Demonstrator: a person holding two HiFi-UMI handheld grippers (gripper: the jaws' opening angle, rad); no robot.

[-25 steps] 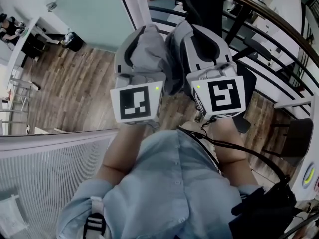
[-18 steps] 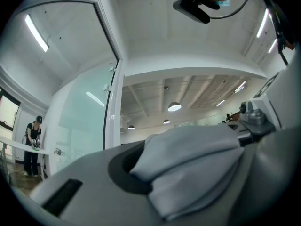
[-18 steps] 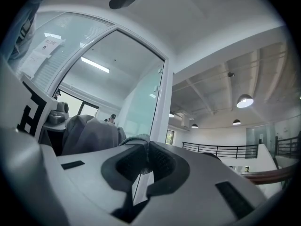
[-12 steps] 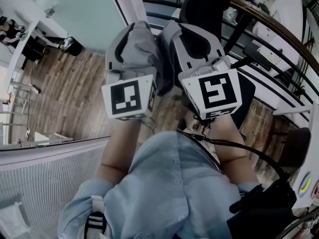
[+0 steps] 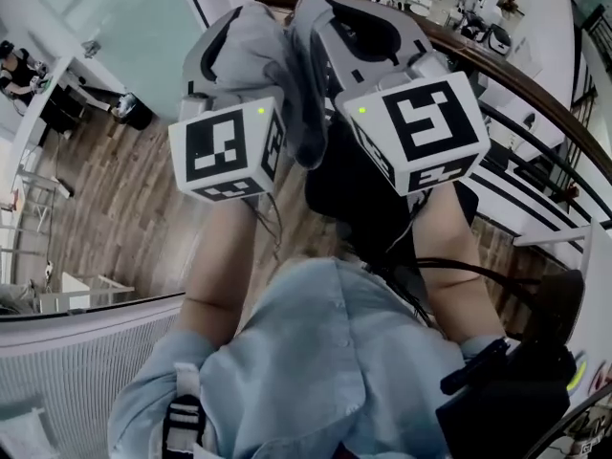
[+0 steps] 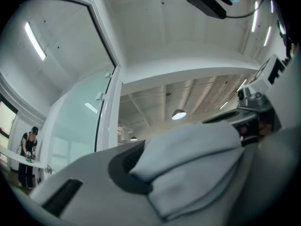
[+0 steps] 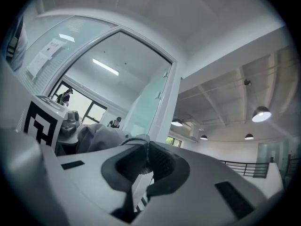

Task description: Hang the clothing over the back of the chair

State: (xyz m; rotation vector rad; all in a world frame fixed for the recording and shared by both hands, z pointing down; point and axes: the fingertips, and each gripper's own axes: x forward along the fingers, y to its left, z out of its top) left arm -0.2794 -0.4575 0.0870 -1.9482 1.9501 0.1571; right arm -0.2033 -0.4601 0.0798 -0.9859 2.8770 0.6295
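Note:
A grey piece of clothing [image 5: 277,60] hangs bunched between my two raised grippers. My left gripper [image 5: 237,29] is shut on a thick fold of the clothing [image 6: 197,164], which fills its jaws. My right gripper [image 5: 375,29] is shut on a thin edge of the clothing [image 7: 140,145]; from there I also see the left gripper's marker cube [image 7: 42,121]. The black chair [image 5: 359,189] stands right below and behind the grippers, mostly hidden by them and by the clothing. Both grippers point slightly upward at the ceiling.
A curved railing with a wooden handrail [image 5: 535,75] runs behind the chair at the right. A glass partition [image 5: 115,17] and wooden floor [image 5: 115,189] lie to the left. A white mesh surface [image 5: 76,352] is at lower left, a dark chair [image 5: 559,299] at the right edge.
Both grippers have risen and moved forward together with the clothing held between them. The chair's back, seen above them earlier, is now covered by the grippers and the clothing.

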